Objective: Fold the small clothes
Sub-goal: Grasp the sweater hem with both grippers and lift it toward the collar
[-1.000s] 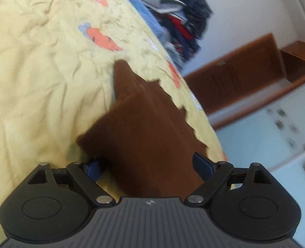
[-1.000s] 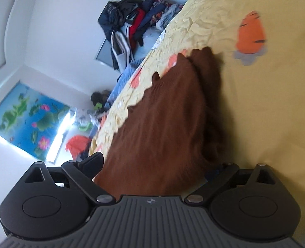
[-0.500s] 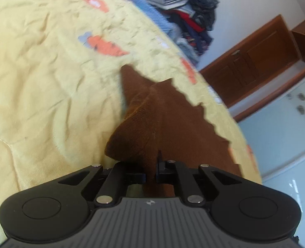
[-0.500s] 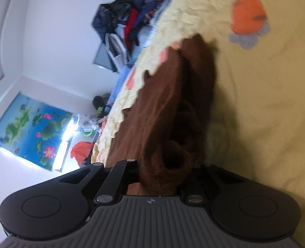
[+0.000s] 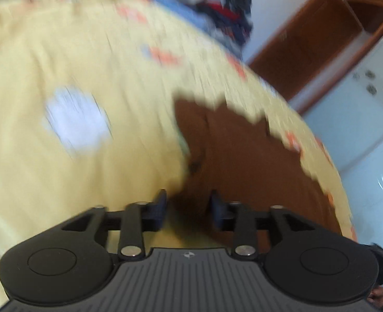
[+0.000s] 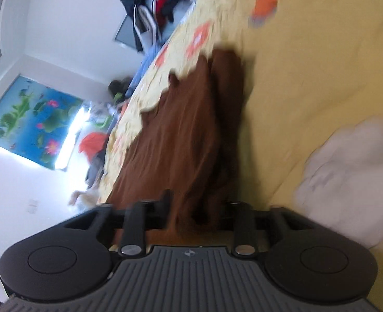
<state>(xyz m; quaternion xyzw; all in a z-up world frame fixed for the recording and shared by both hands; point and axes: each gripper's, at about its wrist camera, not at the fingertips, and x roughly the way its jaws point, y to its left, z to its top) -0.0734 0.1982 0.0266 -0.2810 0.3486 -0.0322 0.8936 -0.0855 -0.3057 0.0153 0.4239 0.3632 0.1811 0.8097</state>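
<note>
A brown garment with a scalloped edge (image 5: 240, 153) lies stretched on the yellow bedspread (image 5: 61, 52); it also shows in the right wrist view (image 6: 181, 135). My left gripper (image 5: 188, 205) holds a bunched end of it between its fingers, which stand a little apart. My right gripper (image 6: 196, 210) grips the other bunched end, its right finger hidden behind the cloth. Both views are blurred by motion.
A white cloth (image 6: 352, 171) lies on the bedspread to the right; it shows as a white patch in the left wrist view (image 5: 77, 119). A pile of dark clothes (image 5: 217, 5) sits at the far end (image 6: 155, 7). A wooden cabinet (image 5: 308, 41) stands beyond the bed.
Both grippers closed on the garment's ends a second ago and have since pulled it back along the bed. The left jaws now stand slightly wider than half a second ago.
</note>
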